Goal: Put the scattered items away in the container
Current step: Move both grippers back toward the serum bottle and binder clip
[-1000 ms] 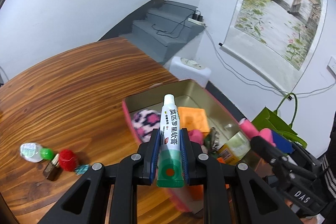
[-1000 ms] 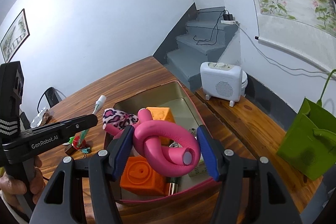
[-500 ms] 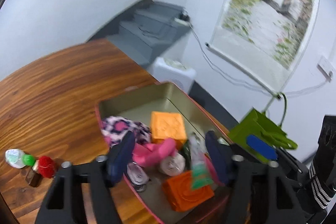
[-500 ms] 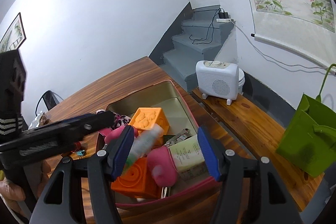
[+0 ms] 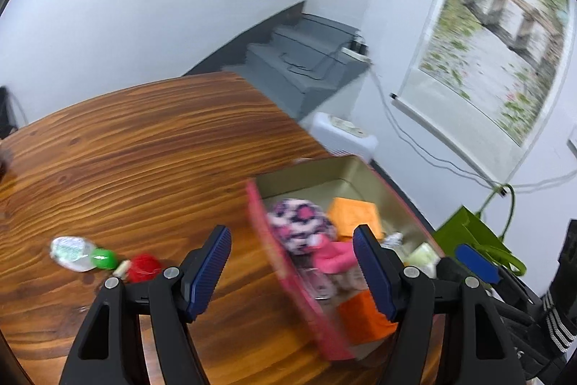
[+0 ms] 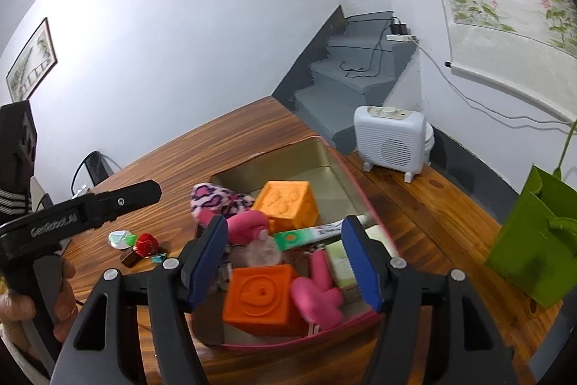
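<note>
text: "GenRobot.AI" | on: left claw [image 6: 119,201] arm | other print: unreadable

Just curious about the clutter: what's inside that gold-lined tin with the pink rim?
Inside the tin: two orange embossed cubes, a pink-and-white leopard plush, a pink foam twist, a green-and-white tube. Whatever lies beneath them is covered.

Even, bright indoor light, soft shadows; left wrist view motion-blurred throughout, right wrist view sharp, both with fisheye bending and dark corners.
</note>
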`<state>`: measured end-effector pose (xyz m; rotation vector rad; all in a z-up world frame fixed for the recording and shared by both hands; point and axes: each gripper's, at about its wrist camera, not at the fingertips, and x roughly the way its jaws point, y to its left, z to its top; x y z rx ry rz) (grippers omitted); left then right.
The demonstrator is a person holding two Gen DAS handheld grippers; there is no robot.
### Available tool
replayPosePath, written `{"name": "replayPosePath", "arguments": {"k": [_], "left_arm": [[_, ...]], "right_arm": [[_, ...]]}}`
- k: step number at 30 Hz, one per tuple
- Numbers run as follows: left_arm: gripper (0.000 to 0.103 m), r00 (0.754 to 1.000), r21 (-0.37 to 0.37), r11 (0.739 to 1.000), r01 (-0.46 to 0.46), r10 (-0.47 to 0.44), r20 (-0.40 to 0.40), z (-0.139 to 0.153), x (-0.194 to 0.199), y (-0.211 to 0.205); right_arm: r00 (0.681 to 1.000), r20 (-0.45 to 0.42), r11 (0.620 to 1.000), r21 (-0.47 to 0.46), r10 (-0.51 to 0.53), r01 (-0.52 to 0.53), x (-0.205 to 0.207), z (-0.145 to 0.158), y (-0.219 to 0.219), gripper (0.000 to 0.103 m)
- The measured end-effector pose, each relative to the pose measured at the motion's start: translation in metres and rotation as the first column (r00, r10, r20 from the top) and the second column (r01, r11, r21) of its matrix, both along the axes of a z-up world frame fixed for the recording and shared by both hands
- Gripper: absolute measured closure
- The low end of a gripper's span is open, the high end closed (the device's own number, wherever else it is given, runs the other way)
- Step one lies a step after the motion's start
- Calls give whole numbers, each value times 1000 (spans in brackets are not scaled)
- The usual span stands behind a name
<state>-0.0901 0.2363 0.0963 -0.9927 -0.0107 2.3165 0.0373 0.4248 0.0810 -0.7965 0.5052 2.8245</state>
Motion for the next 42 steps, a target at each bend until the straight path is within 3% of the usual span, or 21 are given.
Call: {"name": "replayPosePath", "arguments": {"k": [5, 13, 21, 35, 42], "left_arm": [[22, 994, -14, 994, -106, 106, 15, -7, -11, -39], [22, 968, -33, 967, -252, 252, -5, -13, -22, -100], [22, 931, -33, 931, -363, 364, 24, -26, -35, -158], [22, 898, -48, 903, -427, 430, 93, -49, -57, -203], [22, 904, -74, 909, -411, 416, 101, -57, -58, -198]], "right_arm": [[998, -13, 998, 23, 62, -61, -6, 5, -25, 30], [985, -3, 983, 64, 174, -174, -22, 6, -72, 29], [955, 40, 947, 124, 294, -296, -41, 1, -128, 29], [905, 147, 902, 113, 400, -417, -77, -33, -184, 29], [892, 204, 899, 91, 404, -428, -89, -50, -188, 29]]}}
